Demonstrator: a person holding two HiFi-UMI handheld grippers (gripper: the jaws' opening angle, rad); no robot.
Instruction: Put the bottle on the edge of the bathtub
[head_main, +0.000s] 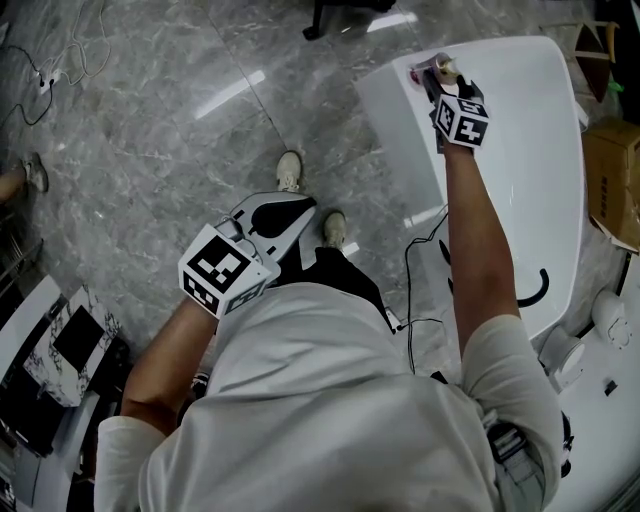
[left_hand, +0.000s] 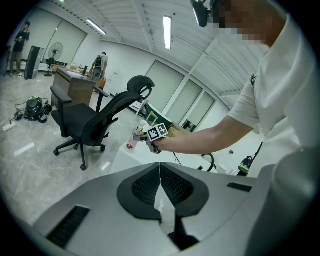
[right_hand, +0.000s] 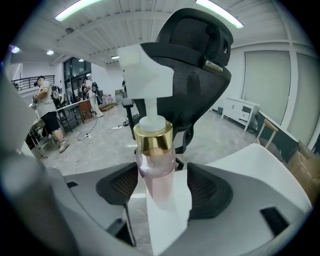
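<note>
Right gripper (right_hand: 161, 189) released: jaws spread wide, pink bottle (right_hand: 155, 162) upright between them, sliver of gap showing on one side, pads not pressing. Bottle stands on corner rim of white bathtub (head_main: 535, 140). Gold collar and white pump head clear; base hidden behind jaws, label unreadable. Head view: bottle mostly covered by gripper and marker cube, only top peeks out. Black office chair (right_hand: 197, 60) behind bottle. Left gripper (left_hand: 160, 176) clenched, empty, low, well apart from tub.
</note>
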